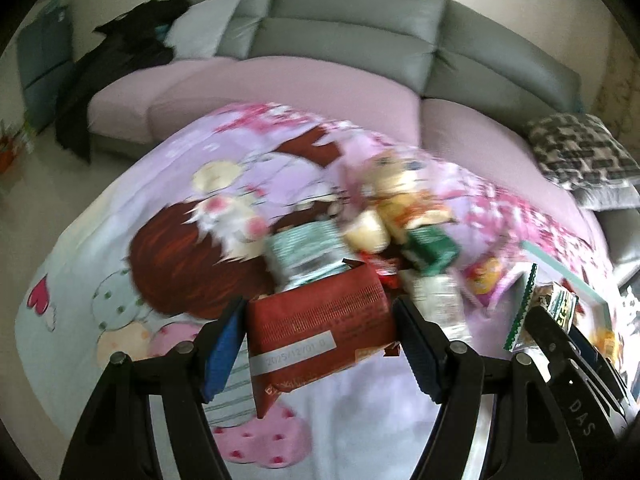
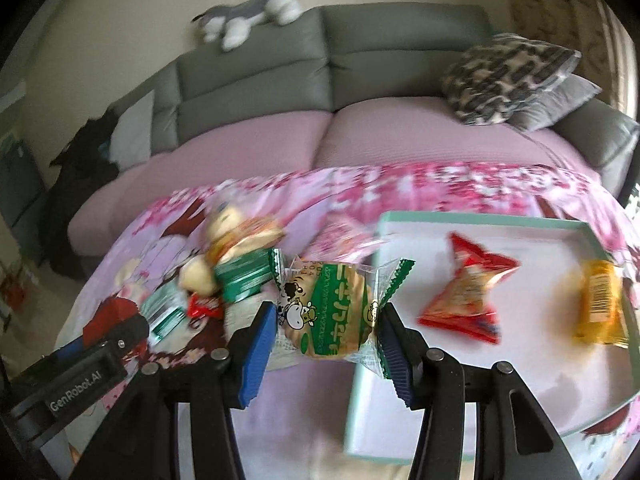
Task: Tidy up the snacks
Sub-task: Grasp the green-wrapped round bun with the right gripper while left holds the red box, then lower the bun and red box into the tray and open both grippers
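Note:
My left gripper (image 1: 320,328) is shut on a dark red snack packet (image 1: 320,320) with a date label, held above the cartoon-print cloth. My right gripper (image 2: 326,332) is shut on a clear-wrapped round cracker with green print and a cow (image 2: 330,312), lifted near the left edge of the mint-rimmed white tray (image 2: 480,216). In the tray lie a red triangular packet (image 2: 468,292) and a yellow packet (image 2: 600,300). A pile of loose snacks (image 1: 384,224) sits on the cloth beyond the left gripper. The right gripper and its cracker (image 1: 528,308) show at the right of the left wrist view.
The table is covered by a pink and purple cartoon cloth (image 1: 160,240). Behind it stands a grey sofa with pink seat covers (image 2: 280,140), patterned cushions (image 2: 508,76), dark clothes (image 1: 120,60) and a plush toy (image 2: 248,12). The left gripper's body (image 2: 80,364) shows at lower left.

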Available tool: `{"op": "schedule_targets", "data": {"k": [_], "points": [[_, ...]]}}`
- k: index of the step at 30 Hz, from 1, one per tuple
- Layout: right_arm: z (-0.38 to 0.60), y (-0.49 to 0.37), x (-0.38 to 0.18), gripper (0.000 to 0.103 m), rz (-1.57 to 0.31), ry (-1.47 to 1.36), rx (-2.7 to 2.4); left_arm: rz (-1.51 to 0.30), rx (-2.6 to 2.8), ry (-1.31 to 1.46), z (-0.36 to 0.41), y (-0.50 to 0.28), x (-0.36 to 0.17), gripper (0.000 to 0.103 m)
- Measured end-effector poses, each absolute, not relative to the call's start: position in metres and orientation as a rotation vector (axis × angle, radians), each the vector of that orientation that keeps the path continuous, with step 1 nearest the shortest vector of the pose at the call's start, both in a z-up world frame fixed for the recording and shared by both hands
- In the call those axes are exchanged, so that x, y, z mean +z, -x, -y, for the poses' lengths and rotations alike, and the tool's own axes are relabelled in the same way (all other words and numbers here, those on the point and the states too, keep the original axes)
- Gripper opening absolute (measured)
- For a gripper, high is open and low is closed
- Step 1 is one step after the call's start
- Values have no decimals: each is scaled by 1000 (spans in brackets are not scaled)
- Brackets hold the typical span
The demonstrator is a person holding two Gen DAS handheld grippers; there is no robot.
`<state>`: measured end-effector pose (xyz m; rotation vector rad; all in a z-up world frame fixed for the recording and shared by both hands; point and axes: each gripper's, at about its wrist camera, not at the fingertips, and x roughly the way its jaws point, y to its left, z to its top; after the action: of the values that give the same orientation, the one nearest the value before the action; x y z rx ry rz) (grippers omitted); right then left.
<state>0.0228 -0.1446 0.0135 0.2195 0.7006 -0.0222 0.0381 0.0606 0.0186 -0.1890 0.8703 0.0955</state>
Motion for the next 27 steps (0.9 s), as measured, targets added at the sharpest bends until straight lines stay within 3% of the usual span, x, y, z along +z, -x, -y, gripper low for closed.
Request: {"op": "schedule_targets", "data": {"k": [27], "points": [[332, 32, 1, 55, -665, -496, -465, -799, -246, -72, 133, -54, 65, 75]]}}
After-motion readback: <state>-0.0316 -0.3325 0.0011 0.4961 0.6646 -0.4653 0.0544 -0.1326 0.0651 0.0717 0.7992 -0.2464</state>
